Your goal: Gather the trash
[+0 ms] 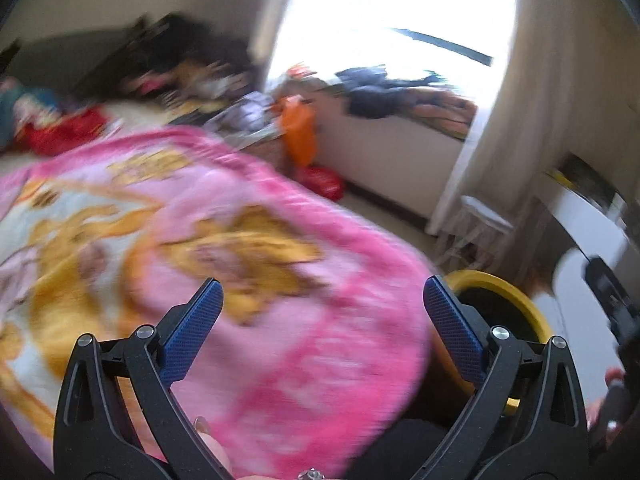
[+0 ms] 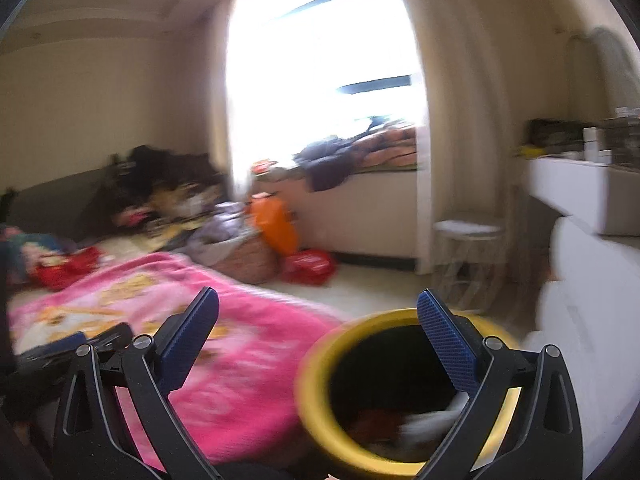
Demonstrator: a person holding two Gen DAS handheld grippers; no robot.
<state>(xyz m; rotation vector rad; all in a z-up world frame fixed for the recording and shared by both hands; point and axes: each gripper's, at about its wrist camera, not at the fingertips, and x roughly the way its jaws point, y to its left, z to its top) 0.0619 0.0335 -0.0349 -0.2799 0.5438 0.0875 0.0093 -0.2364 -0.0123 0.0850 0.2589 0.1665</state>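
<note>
Both the left gripper (image 1: 322,296) and right gripper (image 2: 318,308) hold their fingers wide apart and empty, while the trash (image 2: 416,424) in the yellow bin (image 2: 316,396) below (blurred, likely light, crumpled paper) probably pinches anywhere.

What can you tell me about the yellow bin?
The bin is round with a thick yellow rim and a dark inside. It stands upright and open, with no lid showing, beside the pink blanket; whether they touch is unclear. Blurry white and reddish scraps lie at the bottom. The right gripper hovers open above it, holding nothing. It looks like plastic, though blur hides detail.
</note>
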